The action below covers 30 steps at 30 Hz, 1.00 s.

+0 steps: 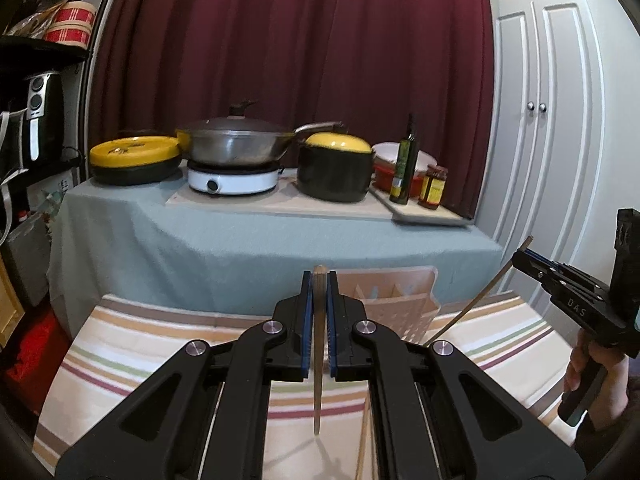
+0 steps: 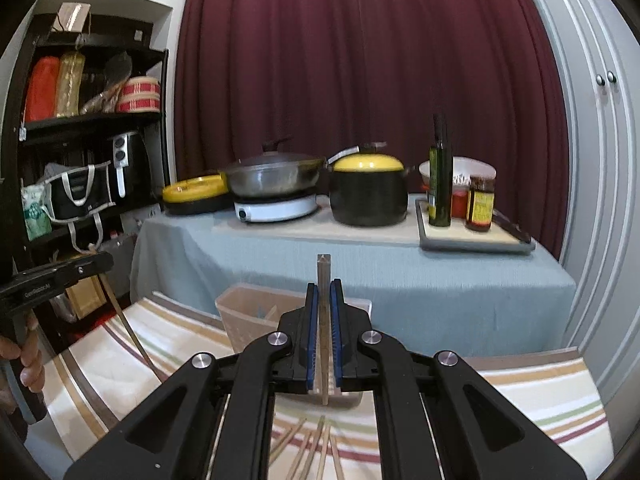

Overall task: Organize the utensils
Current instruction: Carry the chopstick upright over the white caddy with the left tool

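Each gripper is clamped on one wooden chopstick. The left gripper (image 1: 319,280) has its blue pads (image 1: 307,320) pressed against a chopstick (image 1: 317,380) that stands nearly upright, its top just clear of the fingertips and its lower end hanging above the striped tablecloth (image 1: 120,360). The right gripper (image 2: 324,292) pinches a second chopstick (image 2: 323,276) the same way, upright, above a loose scatter of more chopsticks (image 2: 312,452) lying on the cloth near the table's near edge. Just beyond both grippers, toward the far edge of the striped table, stands a pale plastic utensil holder (image 1: 400,304) with inner dividers. Behind it a second table draped in a blue-grey cloth (image 1: 240,232) carries a lidded wok (image 1: 236,144) on a white induction cooker (image 1: 232,180), a black pot with a yellow lid (image 1: 336,168), an olive oil bottle (image 1: 406,164) and a sauce jar (image 1: 434,188), before a maroon curtain (image 1: 300,40).
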Tool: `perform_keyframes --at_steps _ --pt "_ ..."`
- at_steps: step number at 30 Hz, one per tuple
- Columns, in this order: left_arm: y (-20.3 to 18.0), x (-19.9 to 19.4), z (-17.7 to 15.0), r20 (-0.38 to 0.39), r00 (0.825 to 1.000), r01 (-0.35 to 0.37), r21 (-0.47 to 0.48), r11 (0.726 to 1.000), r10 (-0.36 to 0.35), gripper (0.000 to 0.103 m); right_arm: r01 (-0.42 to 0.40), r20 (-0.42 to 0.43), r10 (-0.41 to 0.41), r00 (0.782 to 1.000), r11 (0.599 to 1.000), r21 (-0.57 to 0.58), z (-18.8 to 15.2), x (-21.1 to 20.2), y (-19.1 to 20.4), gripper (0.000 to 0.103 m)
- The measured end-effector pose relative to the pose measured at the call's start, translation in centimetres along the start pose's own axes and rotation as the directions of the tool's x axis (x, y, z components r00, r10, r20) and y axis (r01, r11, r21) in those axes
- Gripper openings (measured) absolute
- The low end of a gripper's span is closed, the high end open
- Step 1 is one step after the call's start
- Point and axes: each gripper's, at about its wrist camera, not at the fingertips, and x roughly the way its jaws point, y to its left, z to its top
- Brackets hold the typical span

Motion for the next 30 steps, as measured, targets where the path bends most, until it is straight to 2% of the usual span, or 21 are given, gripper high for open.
perform_keyframes --at_steps 7,10,19,22,26,30 --pt "-1.2 -1.1 5.7 0.101 0.994 0.046 0.036 0.998 -0.049 0.006 -0.051 0.086 0.051 0.995 0.999 0.004 4.3 -2.0 -0.8 0.007" --pt "-2.2 -1.2 8.0 0.153 0.987 0.039 0.074 0.997 -0.050 0.006 -0.045 0.116 0.045 0.992 0.999 -0.005 5.6 -2.1 -1.1 0.007" --pt "-4.1 1.0 12.7 0.243 0.968 0.031 0.110 0.993 -0.057 0.006 -0.030 0.137 0.032 0.990 0.999 -0.017 7.4 -0.4 -2.0 0.007" --pt "-4.6 2.3 13.2 0.260 0.964 0.018 0.119 0.993 -0.049 0.006 -0.030 0.122 0.031 0.992 1.000 -0.009 7.3 0.4 -2.4 0.007" --pt "-4.8 5.0 12.2 0.253 0.967 0.001 0.127 0.992 -0.034 0.006 -0.028 0.089 0.028 0.996 1.000 0.001 6.3 2.3 -2.8 0.007" --pt "-4.4 7.7 10.4 0.203 0.978 0.017 0.106 0.994 -0.038 0.006 -0.028 0.042 0.028 0.999 1.000 0.011 4.8 4.3 -2.9 0.007"
